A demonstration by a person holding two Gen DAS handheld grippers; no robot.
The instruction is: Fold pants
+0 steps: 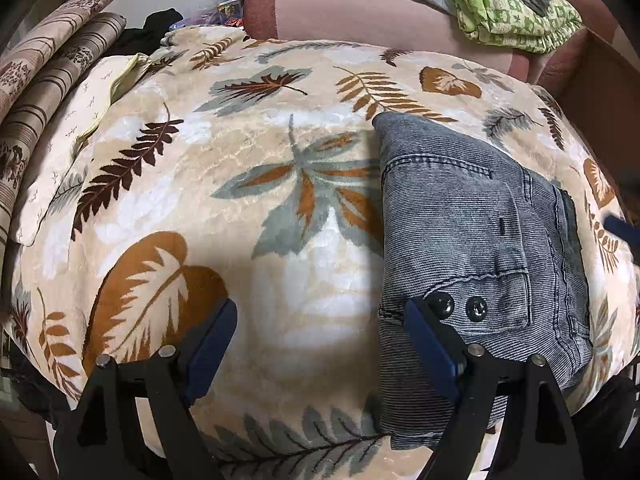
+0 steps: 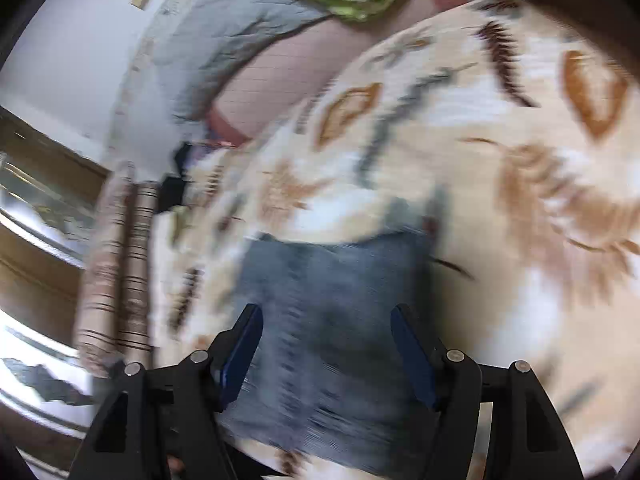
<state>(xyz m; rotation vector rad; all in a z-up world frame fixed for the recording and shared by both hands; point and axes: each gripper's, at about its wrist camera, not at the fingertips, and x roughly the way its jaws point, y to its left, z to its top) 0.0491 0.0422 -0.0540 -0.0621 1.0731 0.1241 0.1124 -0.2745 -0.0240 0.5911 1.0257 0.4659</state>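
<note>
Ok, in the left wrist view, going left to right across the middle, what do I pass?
Striped cushions → leaf blanket → folded pants → blanket edge again.

Right gripper [image 2: 326, 322], jaws apart, over blurred folded pants [image 2: 332, 280] (on leaf-print blanket [image 2: 520, 184]).

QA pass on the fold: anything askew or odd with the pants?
Nothing damaged. The pants lie folded into a compact stack on the leaf blanket, buttons facing up, but the layers don't line up: lower layers stick out past the top one near the camera. Both the left gripper and right gripper are open, holding nothing.
</note>
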